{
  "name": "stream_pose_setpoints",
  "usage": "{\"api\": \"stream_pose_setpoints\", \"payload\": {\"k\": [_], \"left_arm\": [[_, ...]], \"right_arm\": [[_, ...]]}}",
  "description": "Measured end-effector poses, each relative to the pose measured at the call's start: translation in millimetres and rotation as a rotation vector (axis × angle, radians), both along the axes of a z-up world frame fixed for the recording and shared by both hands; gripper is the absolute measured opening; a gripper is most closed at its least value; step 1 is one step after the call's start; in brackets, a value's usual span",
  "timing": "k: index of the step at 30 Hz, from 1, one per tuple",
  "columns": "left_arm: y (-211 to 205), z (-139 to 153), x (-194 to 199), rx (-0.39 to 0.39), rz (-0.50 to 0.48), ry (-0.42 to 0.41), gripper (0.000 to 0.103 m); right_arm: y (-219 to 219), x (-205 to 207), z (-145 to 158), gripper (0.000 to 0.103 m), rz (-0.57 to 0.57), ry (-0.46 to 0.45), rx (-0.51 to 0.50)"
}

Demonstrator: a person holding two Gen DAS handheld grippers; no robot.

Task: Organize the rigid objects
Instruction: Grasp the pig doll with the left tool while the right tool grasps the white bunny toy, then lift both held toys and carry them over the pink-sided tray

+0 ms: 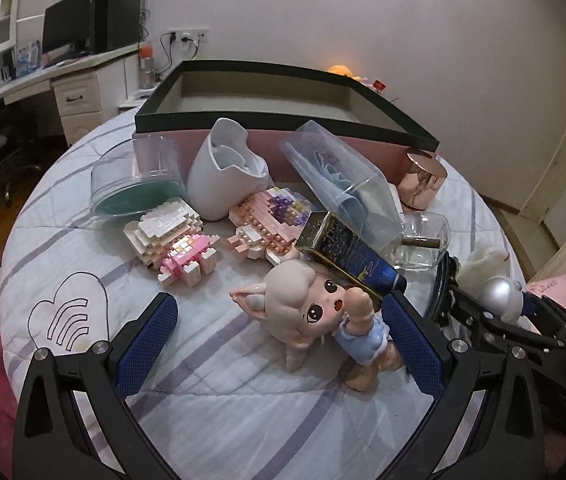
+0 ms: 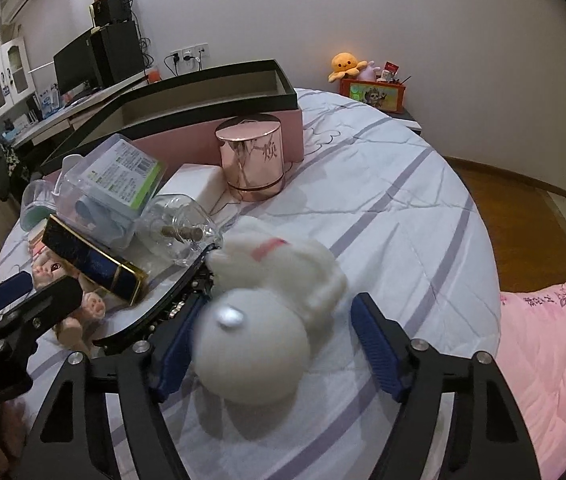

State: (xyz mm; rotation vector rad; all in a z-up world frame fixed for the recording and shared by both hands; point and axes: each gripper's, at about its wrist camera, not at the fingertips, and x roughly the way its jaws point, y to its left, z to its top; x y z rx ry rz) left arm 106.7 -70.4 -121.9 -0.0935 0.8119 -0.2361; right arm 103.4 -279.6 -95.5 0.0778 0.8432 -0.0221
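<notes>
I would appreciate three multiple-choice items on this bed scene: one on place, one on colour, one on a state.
1. Where does the rose-gold canister stand?
A. inside the box
B. beside the pink box
C. on the floor

2. What colour are the gripper pads?
A. blue
B. red
C. yellow

3. How does the doll figure stand to the left gripper?
A. between open jaws
C. inside the box
B. far behind it

Key: 1 B, it stands against the box's outer wall; 2 A, the pads show blue; 3 A, a wide gap remains on one side.
</notes>
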Motion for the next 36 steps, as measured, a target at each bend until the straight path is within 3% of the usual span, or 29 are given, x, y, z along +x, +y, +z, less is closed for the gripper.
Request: {"api": "stream_pose_setpoints", "payload": {"k": [1,3,5,7,10,11,13,15,20,22,29,36], "left_arm": [[2.4,1.3,-2.3,-0.017,-0.010,0.000,0.094],[4.9,3.3,-7.6,-0.024,-0.026,-0.006,0.092],[3.3,2.9,-6.7,-0.015,-0.030,-0.008,0.094],[-0.5,0.4,0.3,-0.001,-0.006,0.007,0.103],[-12.3,-4.7,9.7,-0.002,-0.066,0.044,0.101],[-15.4,-3.3,6.7,0.012,-0.083,0.027,0.096],[-18.9,-1.1,-3.0,-0.002,-0.126,-0.001,0.075],[-20.2,0.6,-8.9,-0.015,-0.146,-0.011,0.065],[-20.4,-0.4,4.6,-0.031,-0.150,0.016,0.070],[-23.6,-3.1,9.9,-0.054,-0.172,0.033,0.064],[-13.4,3.2,-11.9,-0.056,-0.171,0.004,0.063],[9.9,17.9,-26.5,-0.045,-0.131,-0.044,0.063]], "right_arm": [[-0.5,-1.0,0.5,0.067,0.002,0.000,-0.001],[-2.3,-2.9,1.1,0.064,0.007,-0.001,0.007],[-2.6,-3.3,0.7,0.063,0.005,0.000,0.006],[0.2,-1.5,0.4,0.064,0.001,0.004,-0.009],[3.1,-0.2,0.1,0.064,-0.003,0.007,-0.021],[3.0,-1.6,0.5,0.064,0.001,0.006,-0.019],[1.8,-6.8,1.5,0.063,0.012,0.006,-0.009],[0.7,-10.8,1.4,0.062,0.021,0.003,-0.005],[1.4,-5.2,-1.3,0.061,0.031,-0.007,-0.024],[1.8,-3.2,-1.6,0.060,0.033,-0.009,-0.029],[-7.3,-20.8,9.5,0.059,0.057,-0.014,0.069],[-1.0,-28.4,24.7,0.059,0.080,-0.046,0.084]]}}
